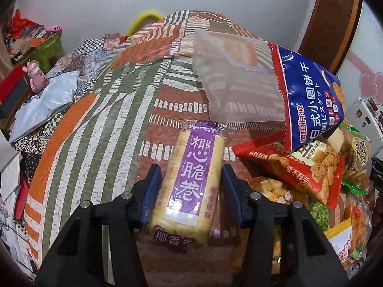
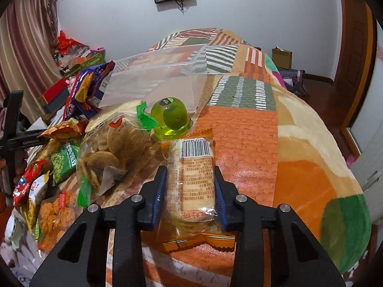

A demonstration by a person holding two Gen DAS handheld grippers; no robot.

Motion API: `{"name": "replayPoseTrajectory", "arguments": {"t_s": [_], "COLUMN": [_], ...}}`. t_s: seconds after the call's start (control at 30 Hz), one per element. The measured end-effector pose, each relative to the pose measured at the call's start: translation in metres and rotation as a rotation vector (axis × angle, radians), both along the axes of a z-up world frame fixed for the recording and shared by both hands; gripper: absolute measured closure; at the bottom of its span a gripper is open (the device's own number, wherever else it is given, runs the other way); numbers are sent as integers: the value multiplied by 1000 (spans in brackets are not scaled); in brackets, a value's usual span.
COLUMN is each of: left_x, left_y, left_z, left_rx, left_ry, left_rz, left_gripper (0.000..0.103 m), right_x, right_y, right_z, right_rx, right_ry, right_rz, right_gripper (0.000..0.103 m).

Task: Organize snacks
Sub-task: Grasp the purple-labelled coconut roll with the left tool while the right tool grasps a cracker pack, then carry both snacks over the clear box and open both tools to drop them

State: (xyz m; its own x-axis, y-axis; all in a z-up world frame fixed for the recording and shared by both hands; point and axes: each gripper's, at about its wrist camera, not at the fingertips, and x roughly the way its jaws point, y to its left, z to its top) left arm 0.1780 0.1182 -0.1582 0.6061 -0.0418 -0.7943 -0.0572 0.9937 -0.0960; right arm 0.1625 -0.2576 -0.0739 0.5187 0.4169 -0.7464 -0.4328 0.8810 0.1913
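- On the patchwork blanket (image 1: 100, 124), left gripper (image 1: 190, 189) straddles a purple-labelled snack roll (image 1: 189, 179); left pad touches, right pad shows a gap, not clamped.
- Right gripper (image 2: 190, 189) is clenched on an orange-wrapped cracker pack (image 2: 194, 179).
- Green jelly cup (image 2: 171, 119) sits at 12 o'clock from it.
- Snack pile (image 2: 71, 155) at 9 o'clock; clear bin (image 2: 153, 81) at 11.

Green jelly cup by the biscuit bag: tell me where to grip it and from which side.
Grip the green jelly cup low on its dome, just above the flared rim, coming from above. It sits rim-down and the round top would slip. One blade would go on its open blanket side, the other between it and the round-biscuit bag, a tight gap.
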Motion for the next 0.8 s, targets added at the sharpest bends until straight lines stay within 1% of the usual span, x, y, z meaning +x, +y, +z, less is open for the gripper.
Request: {"name": "replayPoseTrajectory", "arguments": {"t_s": [0.2,0.37,0.63,0.8], "left_x": [-10,-22,-36,-32], "left_y": [0,5,9,4], "left_z": [4,14,53,82], "left_rx": [13,17,13,15], "left_ry": [-18,-45,-131,-179], "left_rz": [17,37,60,45], "left_gripper": [52,52,53,53], "right_x": [-1,-1,8,15], "right_y": [-5,-11,-13,-3], "right_z": [7,20,51,76], "right_rx": [11,25,63,65], "right_ry": [-25,-61,-133,-222], "right_rz": [-18,-39,-47,-30], "right_gripper": [70,70,70,70]}}
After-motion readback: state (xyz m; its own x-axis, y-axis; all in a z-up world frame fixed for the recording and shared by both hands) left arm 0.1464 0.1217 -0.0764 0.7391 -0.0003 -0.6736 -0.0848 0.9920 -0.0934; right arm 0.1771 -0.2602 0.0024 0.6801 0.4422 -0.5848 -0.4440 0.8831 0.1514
